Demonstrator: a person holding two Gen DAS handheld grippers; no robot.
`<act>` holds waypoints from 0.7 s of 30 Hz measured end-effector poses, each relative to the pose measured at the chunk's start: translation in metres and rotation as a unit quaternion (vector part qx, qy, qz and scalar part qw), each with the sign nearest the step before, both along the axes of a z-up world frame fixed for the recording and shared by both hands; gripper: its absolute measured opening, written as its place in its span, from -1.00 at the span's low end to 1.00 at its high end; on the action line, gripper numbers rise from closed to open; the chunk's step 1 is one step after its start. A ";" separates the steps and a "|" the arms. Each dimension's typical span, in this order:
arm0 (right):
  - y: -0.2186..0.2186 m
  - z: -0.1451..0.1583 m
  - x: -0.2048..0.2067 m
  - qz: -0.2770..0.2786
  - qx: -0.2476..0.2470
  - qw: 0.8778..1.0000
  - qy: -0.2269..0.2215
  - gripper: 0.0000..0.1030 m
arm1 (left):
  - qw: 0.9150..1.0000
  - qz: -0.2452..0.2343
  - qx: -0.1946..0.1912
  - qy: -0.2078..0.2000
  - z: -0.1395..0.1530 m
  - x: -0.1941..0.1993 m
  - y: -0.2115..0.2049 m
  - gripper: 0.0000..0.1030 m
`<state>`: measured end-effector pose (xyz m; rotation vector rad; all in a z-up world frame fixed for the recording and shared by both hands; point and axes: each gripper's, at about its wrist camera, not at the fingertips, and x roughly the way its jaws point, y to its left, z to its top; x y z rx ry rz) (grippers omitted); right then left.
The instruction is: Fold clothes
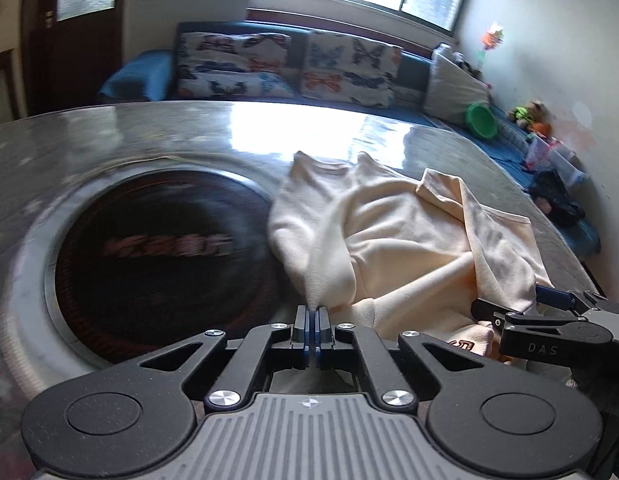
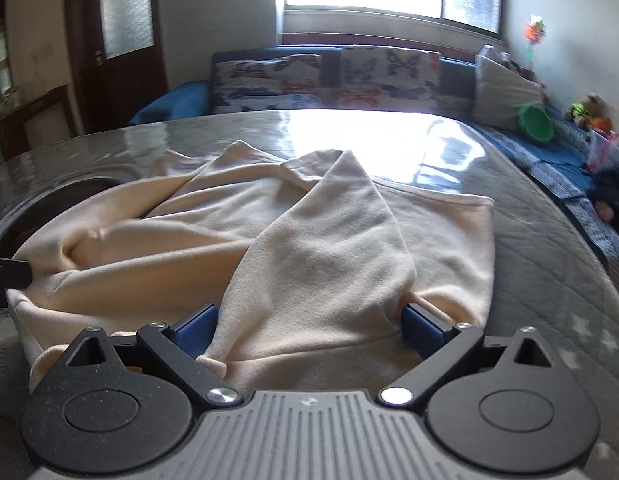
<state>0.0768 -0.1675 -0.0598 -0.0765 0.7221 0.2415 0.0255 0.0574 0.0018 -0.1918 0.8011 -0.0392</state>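
A cream sweatshirt lies crumpled on the round grey table. My left gripper is shut on a pinched ridge of its fabric, which rises as a taut fold towards the far side. In the right wrist view the sweatshirt spreads across the table. My right gripper stands wide open at its near edge, with a loose pointed fold lying between the blue pads. The right gripper also shows at the right of the left wrist view, low over the cloth.
A dark round inset with red lettering sits in the table left of the garment. Behind the table runs a blue sofa with butterfly cushions, a green bowl and toys. A black finger reaches in from the left.
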 end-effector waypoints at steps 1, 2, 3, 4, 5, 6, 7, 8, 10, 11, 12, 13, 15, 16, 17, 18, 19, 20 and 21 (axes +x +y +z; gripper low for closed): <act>0.009 0.000 0.000 0.010 -0.001 1.000 -0.001 0.94 | 1.000 0.009 0.000 0.000 0.000 -0.005 0.008 -0.95; 0.018 0.000 -0.001 0.019 -0.002 1.000 -0.001 0.94 | 1.000 0.018 0.000 0.000 0.001 -0.010 0.015 -0.95; 0.027 0.000 -0.001 0.029 -0.003 1.000 -0.002 0.94 | 1.000 0.026 -0.001 0.000 0.001 -0.015 0.023 -0.95; 0.035 0.000 -0.002 0.037 -0.003 0.999 -0.002 0.94 | 0.999 0.035 0.000 -0.001 0.002 -0.021 0.031 -0.95; 0.042 0.000 -0.002 0.045 -0.002 0.999 -0.002 0.94 | 0.999 0.043 0.001 -0.003 0.003 -0.026 0.038 -0.95; 0.054 0.000 -0.003 0.058 -0.003 0.998 -0.001 0.94 | 0.999 0.051 0.003 -0.004 0.004 -0.032 0.046 -0.95; 0.067 0.000 -0.004 0.072 -0.004 0.997 0.001 0.94 | 0.998 0.060 0.003 -0.004 0.004 -0.038 0.054 -0.95; 0.073 0.000 -0.005 0.078 -0.005 0.997 0.001 0.94 | 0.998 0.069 0.002 -0.004 0.005 -0.043 0.061 -0.95; 0.096 0.000 -0.011 0.106 -0.007 0.994 0.002 0.94 | 0.996 0.086 0.001 -0.004 0.007 -0.056 0.076 -0.95; 0.105 0.000 -0.013 0.118 -0.009 0.993 0.001 0.94 | 0.996 0.093 -0.001 -0.005 0.008 -0.062 0.083 -0.95; 0.114 0.000 -0.016 0.129 -0.010 0.992 0.001 0.94 | 0.995 0.099 -0.002 -0.005 0.008 -0.069 0.089 -0.95; 0.122 0.001 -0.018 0.140 -0.011 0.990 0.002 0.94 | 0.994 0.105 -0.002 -0.005 0.008 -0.077 0.094 -0.95; 0.135 0.001 -0.023 0.163 -0.011 0.987 0.003 0.94 | 0.993 0.116 -0.002 -0.001 0.007 -0.092 0.105 -0.95; 0.143 0.001 -0.027 0.175 -0.010 0.985 0.004 0.94 | 0.993 0.122 -0.004 0.002 0.006 -0.098 0.110 -0.95; 0.149 0.001 -0.031 0.184 -0.013 0.983 0.004 0.94 | 0.992 0.127 -0.006 0.005 0.004 -0.104 0.114 -0.95; 0.155 0.001 -0.034 0.194 -0.015 0.981 0.003 0.94 | 0.991 0.133 -0.007 0.008 0.003 -0.110 0.119 -0.95; 0.159 0.002 -0.037 0.202 -0.016 0.979 0.004 0.94 | 0.990 0.138 -0.009 0.011 0.002 -0.115 0.123 -0.95; 0.163 0.002 -0.039 0.210 -0.016 0.978 0.005 0.94 | 0.990 0.141 -0.011 0.014 0.000 -0.119 0.125 -0.95; 0.165 0.003 -0.041 0.216 -0.016 0.976 0.007 0.94 | 0.990 0.142 -0.012 0.018 -0.002 -0.123 0.126 -0.95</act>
